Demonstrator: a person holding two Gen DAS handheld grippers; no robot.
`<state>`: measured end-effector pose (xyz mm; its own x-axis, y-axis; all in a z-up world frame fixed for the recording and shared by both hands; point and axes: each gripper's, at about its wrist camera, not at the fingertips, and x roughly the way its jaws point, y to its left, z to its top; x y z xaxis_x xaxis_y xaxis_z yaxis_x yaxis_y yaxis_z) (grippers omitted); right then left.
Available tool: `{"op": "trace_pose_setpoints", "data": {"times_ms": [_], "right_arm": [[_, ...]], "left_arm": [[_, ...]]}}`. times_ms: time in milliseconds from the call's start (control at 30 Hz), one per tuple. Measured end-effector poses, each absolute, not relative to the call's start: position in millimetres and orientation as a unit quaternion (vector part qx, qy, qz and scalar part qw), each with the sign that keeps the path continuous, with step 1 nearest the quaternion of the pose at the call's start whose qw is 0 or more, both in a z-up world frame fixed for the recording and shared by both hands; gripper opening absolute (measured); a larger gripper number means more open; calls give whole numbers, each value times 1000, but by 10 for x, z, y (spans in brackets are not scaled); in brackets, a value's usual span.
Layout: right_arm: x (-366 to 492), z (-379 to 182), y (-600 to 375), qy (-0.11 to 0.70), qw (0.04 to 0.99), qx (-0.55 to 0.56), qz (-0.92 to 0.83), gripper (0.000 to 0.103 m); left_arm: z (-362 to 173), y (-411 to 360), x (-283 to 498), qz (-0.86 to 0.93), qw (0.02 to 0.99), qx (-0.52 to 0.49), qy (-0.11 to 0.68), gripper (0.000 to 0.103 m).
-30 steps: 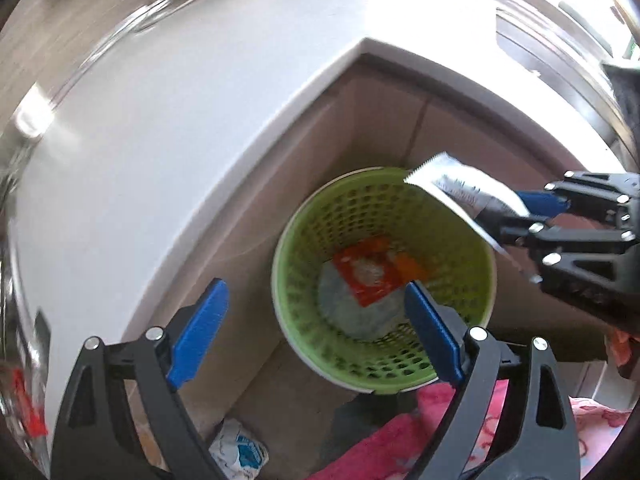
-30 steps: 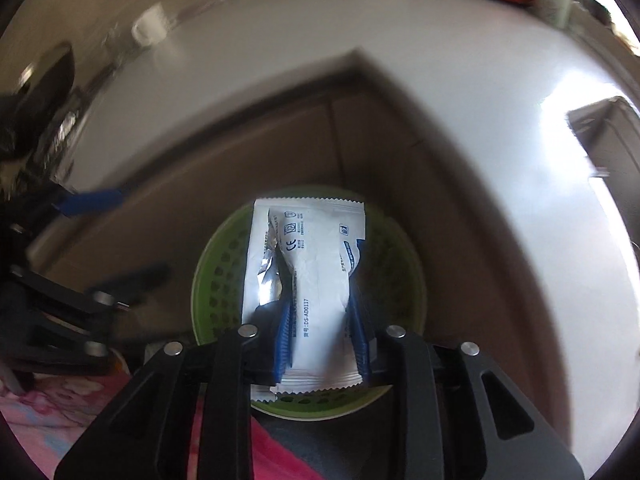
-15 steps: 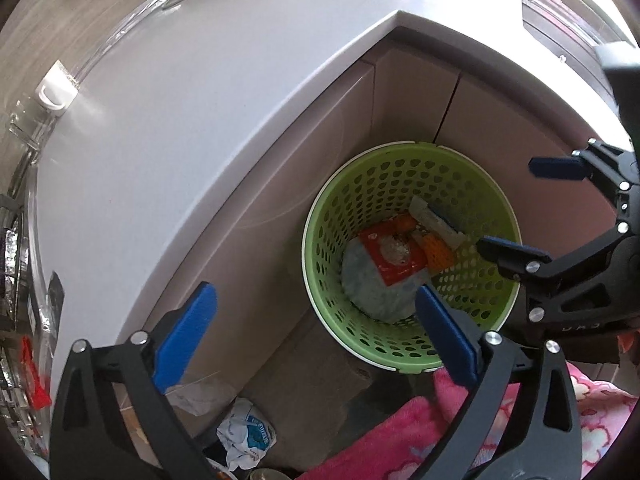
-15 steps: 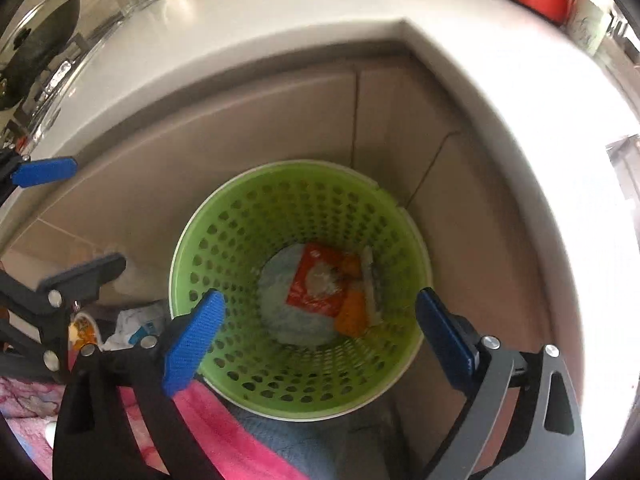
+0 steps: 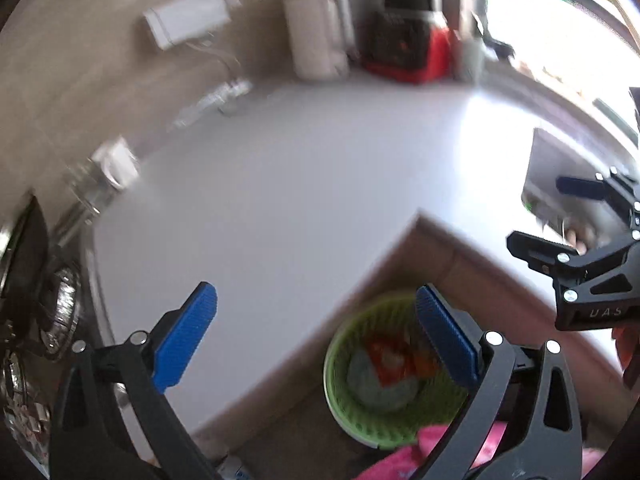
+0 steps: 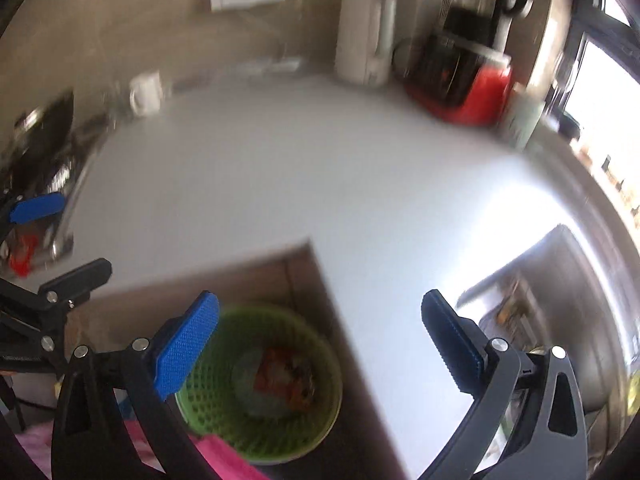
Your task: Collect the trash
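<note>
A green perforated basket (image 5: 352, 328) stands on the floor in the inner corner of the white countertop (image 5: 300, 200). A red wrapper (image 5: 386, 360) and other blurred trash lie in it. My left gripper (image 5: 314, 294) hangs open and empty above the counter edge. My right gripper (image 5: 538, 212) shows at the right edge of that view. In the right wrist view the basket (image 6: 208, 400) with the red wrapper (image 6: 280, 372) lies low between the fingers. There my right gripper (image 6: 320, 300) has its jaws opening, nothing between them. My left gripper (image 6: 68, 236) shows at the left.
At the back of the counter stand a white jug (image 6: 364, 40), a red and black appliance (image 6: 464, 80) and a white mug (image 6: 146, 94). A steel sink (image 6: 540, 300) lies at the right, a stove with a dark pan (image 5: 24, 248) at the left. Pink cloth (image 5: 432, 448) lies beside the basket.
My right gripper opened and the white packet dropped into the basket. Both grippers then rose and tilted up, so the basket sank low in both views and the countertop fills them.
</note>
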<state>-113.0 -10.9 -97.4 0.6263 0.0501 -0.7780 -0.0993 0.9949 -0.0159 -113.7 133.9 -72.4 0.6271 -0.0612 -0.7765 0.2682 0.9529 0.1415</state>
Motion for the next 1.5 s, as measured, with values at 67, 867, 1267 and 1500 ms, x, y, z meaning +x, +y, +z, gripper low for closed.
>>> {"op": "trace_pose_setpoints", "data": {"times_ms": [67, 867, 1267, 1500], "right_arm": [[-1033, -712, -172, 404, 913, -24, 40, 101], [-704, 1272, -475, 197, 979, 33, 45, 101], [-841, 1131, -643, 205, 978, 35, 19, 101], [-875, 1111, -671, 207, 977, 42, 20, 101]], "left_arm": [[-495, 1358, -1065, -78, 907, 105, 401, 95], [1429, 1040, -781, 14, 970, 7, 244, 95], [1313, 839, -831, -3, 966, 17, 259, 95], [1313, 834, -841, -5, 965, 14, 260, 95]]}}
